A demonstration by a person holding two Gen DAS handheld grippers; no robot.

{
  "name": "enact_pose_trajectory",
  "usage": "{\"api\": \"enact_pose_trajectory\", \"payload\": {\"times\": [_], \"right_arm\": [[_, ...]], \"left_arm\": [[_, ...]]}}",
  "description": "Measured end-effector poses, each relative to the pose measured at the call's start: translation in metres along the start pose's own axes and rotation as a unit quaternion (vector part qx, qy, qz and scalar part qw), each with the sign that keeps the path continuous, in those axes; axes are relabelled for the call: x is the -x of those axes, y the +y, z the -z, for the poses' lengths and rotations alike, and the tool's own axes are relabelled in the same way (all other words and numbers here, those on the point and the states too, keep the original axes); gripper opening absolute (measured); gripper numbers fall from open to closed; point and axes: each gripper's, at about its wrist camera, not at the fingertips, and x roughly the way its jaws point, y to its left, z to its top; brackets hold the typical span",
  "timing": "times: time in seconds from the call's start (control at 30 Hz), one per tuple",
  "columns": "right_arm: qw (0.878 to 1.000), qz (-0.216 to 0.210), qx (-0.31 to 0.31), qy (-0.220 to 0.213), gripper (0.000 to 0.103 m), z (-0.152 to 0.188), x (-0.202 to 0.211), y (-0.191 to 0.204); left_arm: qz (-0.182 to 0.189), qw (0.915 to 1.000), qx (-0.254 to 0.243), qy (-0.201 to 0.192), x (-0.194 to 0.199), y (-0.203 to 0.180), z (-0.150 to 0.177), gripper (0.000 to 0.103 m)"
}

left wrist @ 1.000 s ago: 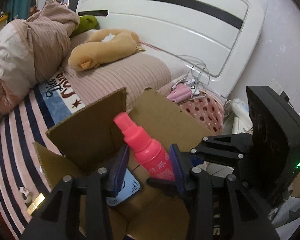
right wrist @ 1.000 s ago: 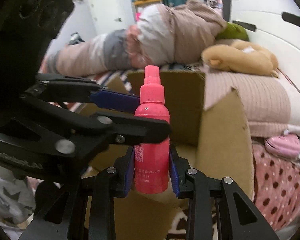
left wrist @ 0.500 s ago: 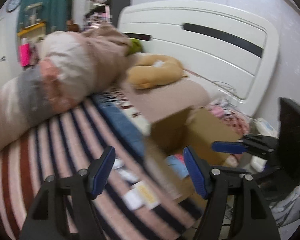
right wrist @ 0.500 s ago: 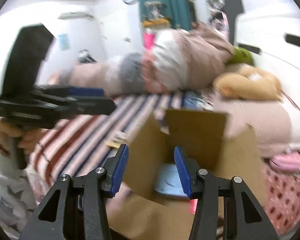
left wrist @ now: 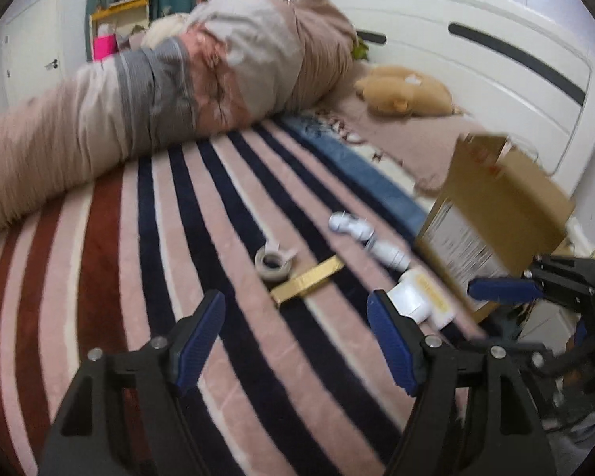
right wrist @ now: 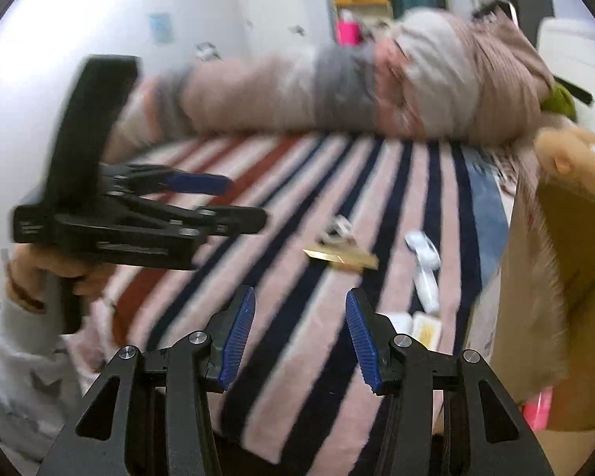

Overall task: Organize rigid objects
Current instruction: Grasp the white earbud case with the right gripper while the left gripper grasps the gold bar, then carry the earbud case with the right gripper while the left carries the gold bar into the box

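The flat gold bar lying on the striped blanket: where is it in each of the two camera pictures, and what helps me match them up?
Left wrist view: the gold bar lies near the middle, just below the tape roll.
Right wrist view: the gold bar lies slightly right of centre, above the open blue fingers.
Shared landmark: the cardboard box, to the bar's right in both.

You get bright, even indoor light with soft shadows in both views. Motion blur smears the bed (left wrist: 226, 214) and the cardboard box (right wrist: 567, 277), and fisheye curvature bends the dark-vignetted edges.
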Motion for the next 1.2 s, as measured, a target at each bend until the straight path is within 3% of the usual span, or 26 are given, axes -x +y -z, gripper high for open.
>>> {"api": "enact_pose_trajectory", "payload": {"times": [0.27,0.43,0.5,0.63,0.83,1.0,1.2], "right_arm": [[0.991,0.123,-0.017,0.049,0.044,0.025,-0.067,-0.033],[0.992,0.115,-0.011,0.054,0.046,0.03,-0.081,-0.038],[0.993,0.107,-0.009,0.055,0.046,0.03,-0.086,-0.04],[0.994,0.092,-0.007,0.055,0.046,0.031,-0.091,-0.041],[0.994,0.087,-0.017,0.067,0.042,0.03,-0.102,-0.044],[0.994,0.087,-0.007,0.068,0.039,0.031,-0.1,-0.039],[0.997,0.027,0.007,0.068,0.039,0.033,-0.091,-0.024]], "left_arm": [[0.048,0.9982,-0.003,0.037,-0.084,0.015,0.011,0.069],[0.071,0.9962,0.005,0.05,-0.126,0.016,0.008,0.048],[0.072,0.9962,-0.004,0.048,-0.131,0.013,0.007,0.046],[0.092,0.9938,-0.031,0.054,-0.133,0.004,0.007,0.028],[0.095,0.9938,-0.027,0.052,-0.137,0.0,0.004,0.022],[0.092,0.9938,-0.029,0.055,-0.116,0.003,0.015,0.016],[0.063,0.9953,-0.018,0.072,-0.07,0.012,0.05,0.015]]}}
